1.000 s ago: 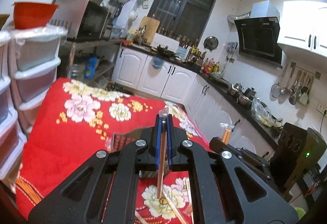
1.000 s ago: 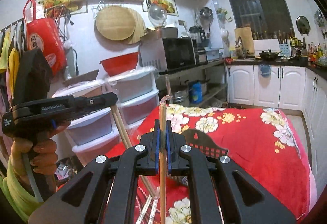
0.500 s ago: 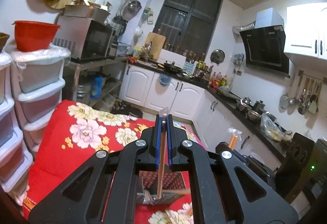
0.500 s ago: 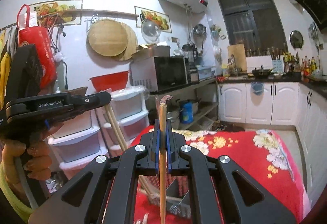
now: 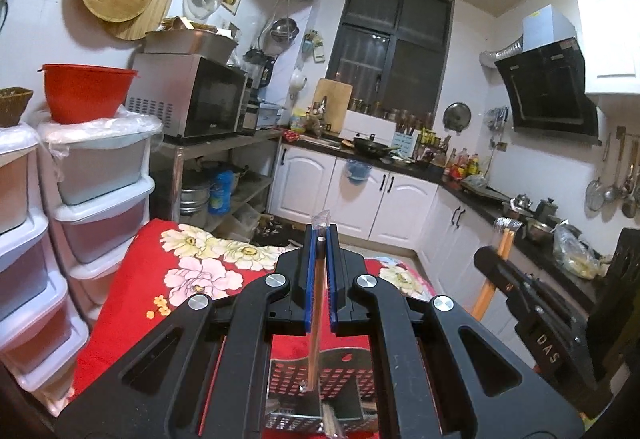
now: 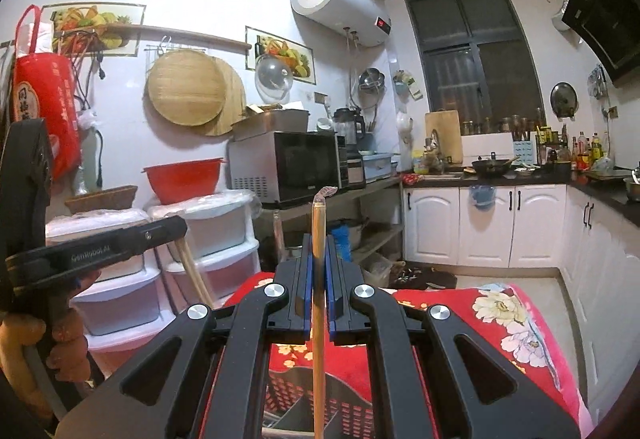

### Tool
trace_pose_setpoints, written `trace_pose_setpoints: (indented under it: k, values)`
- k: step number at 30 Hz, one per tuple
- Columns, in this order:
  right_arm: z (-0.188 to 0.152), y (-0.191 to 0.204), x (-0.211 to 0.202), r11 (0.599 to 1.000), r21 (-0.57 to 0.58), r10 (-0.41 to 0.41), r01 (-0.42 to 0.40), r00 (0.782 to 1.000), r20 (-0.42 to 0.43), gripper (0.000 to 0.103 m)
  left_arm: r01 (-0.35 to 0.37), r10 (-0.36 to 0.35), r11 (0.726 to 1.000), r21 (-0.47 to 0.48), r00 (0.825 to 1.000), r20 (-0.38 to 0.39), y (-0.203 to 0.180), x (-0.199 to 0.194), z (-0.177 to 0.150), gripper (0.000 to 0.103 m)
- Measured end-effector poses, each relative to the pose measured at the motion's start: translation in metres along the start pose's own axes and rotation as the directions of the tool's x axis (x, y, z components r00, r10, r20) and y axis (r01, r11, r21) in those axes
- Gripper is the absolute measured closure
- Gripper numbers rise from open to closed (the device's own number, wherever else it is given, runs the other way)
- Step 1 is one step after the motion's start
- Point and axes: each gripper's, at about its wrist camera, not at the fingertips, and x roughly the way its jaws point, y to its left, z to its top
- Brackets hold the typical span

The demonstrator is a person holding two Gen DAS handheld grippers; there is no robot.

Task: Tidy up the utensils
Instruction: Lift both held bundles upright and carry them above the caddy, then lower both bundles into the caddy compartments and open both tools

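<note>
Each hand-held gripper, left (image 5: 319,281) and right (image 6: 318,283), is clamped on a chopstick (image 5: 314,323) (image 6: 319,319), best lowered upright into the perforated holder (image 5: 320,395).

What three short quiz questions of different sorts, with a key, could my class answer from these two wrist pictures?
1. True or false: the left gripper is shut on a chopstick.
2. What does the right gripper hold: A a spoon, B a chopstick, C nothing?
3. Fill in: below both chopsticks stands a perforated metal ______ on the red flowered cloth.

Key: 1 true; 2 B; 3 holder.
</note>
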Motion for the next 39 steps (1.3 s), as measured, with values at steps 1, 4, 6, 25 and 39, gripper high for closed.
trace_pose_setpoints:
  k: [1,4,6,25,39]
  values:
    - [-0.002,-0.001,0.003,1.0,0.0,-0.004,0.004,1.0,-0.001,0.098,-0.005,0.005,1.0,0.002,1.0,-0.001,0.001,0.003,-0.002,0.102]
    - [-0.007,-0.005,0.012,1.0,0.008,-0.019,0.019,1.0,-0.008,0.098,-0.019,0.019,1.0,0.006,1.0,-0.006,0.003,0.01,-0.01,0.102]
    - [-0.011,-0.008,0.017,0.999,0.016,-0.028,0.028,1.0,-0.01,0.098,-0.028,0.028,1.0,0.01,1.0,-0.013,0.004,0.016,-0.016,0.102]
    - [-0.055,0.003,0.044,0.996,-0.015,-0.094,0.093,0.994,-0.064,0.098,-0.042,0.044,0.999,0.017,0.994,-0.099,0.015,0.051,-0.059,0.102]
    - [-0.071,0.006,0.046,0.995,-0.017,-0.097,0.096,0.972,-0.216,0.098,-0.032,0.035,0.999,0.022,0.987,-0.158,0.015,0.055,-0.077,0.102]
